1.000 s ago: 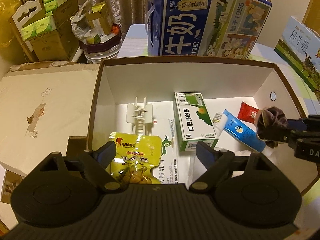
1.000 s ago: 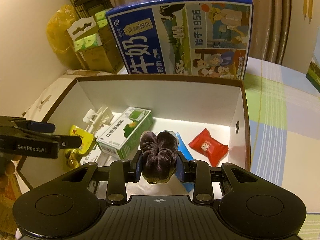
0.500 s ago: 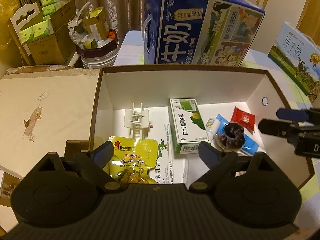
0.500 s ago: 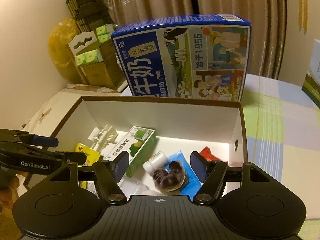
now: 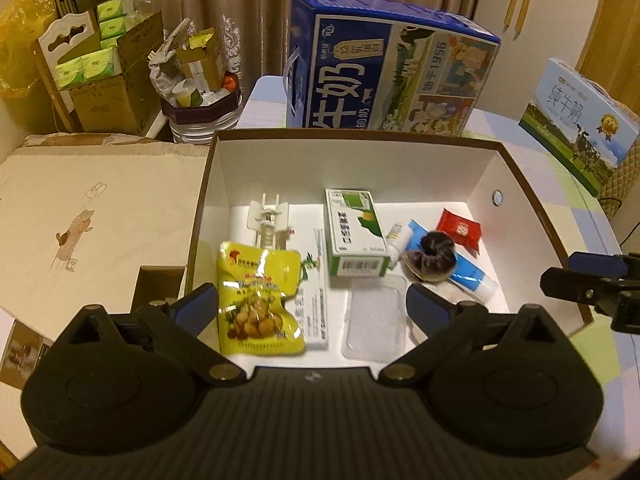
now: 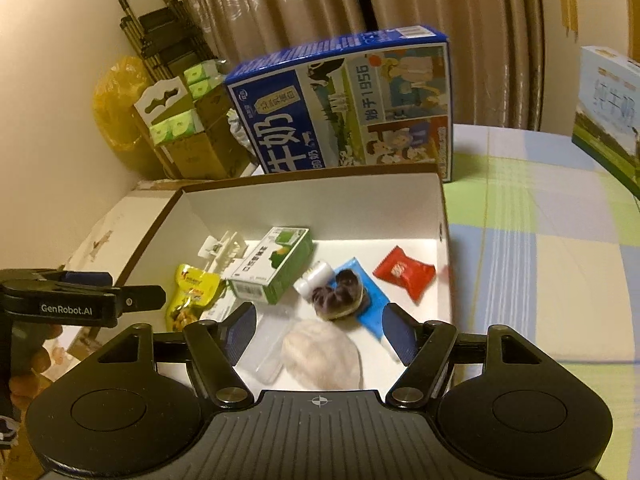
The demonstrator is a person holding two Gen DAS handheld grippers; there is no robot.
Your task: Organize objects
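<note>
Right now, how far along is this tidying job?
Looks nearly done: the dark scrunchie lies inside the white box on the blue tube, beside the green carton. Both left gripper and right gripper are open, empty. No loose items show outside.

Box (image 5: pixel 520 184) holds one each: green carton (image 5: pixel 354 232), yellow pouch (image 5: pixel 256 300), red candy (image 5: pixel 459 229), scrunchie (image 5: pixel 434 250), blue tube (image 5: pixel 460 270).
</note>
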